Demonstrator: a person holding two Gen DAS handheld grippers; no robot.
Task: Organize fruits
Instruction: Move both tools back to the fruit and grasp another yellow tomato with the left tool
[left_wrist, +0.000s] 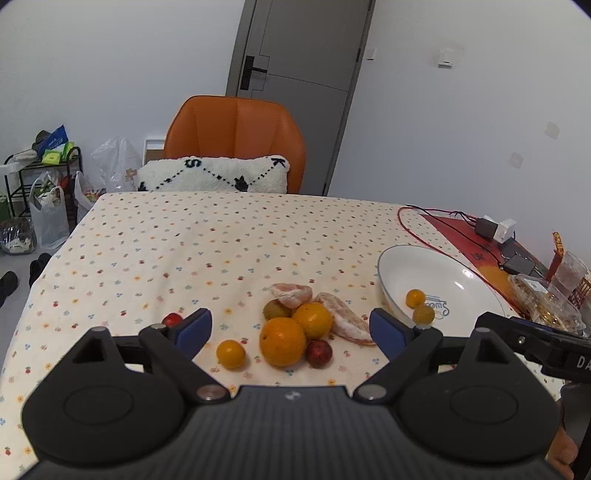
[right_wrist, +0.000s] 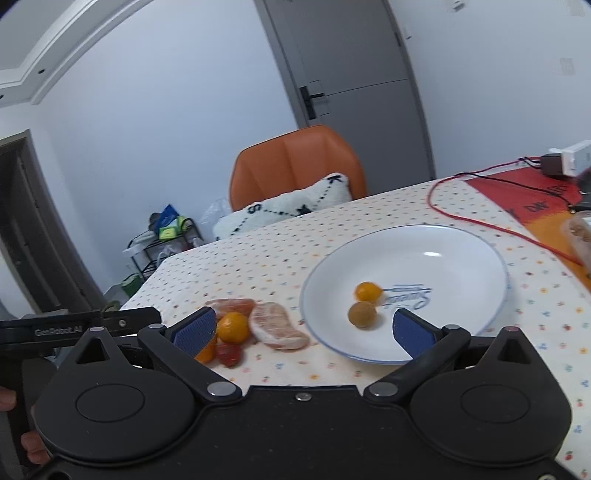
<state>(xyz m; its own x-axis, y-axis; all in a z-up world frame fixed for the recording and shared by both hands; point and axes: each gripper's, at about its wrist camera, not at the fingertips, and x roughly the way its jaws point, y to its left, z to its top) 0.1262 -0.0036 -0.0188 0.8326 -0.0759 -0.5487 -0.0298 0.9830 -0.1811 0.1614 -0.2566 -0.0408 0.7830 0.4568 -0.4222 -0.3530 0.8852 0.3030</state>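
On the plate (right_wrist: 461, 240) lie two small fruits (right_wrist: 367, 291), both grippers empty.

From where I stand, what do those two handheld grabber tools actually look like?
Both look alike. The left gripper and the right gripper each have a matte black plastic body with two round housings, silver pivot pins and angled black arms ending in blue ribbed pads. A ridged black panel sits between the housings. White lettering reading GenRobot.AI runs along the side of the left gripper in the right wrist view. No cables or sleeves show.
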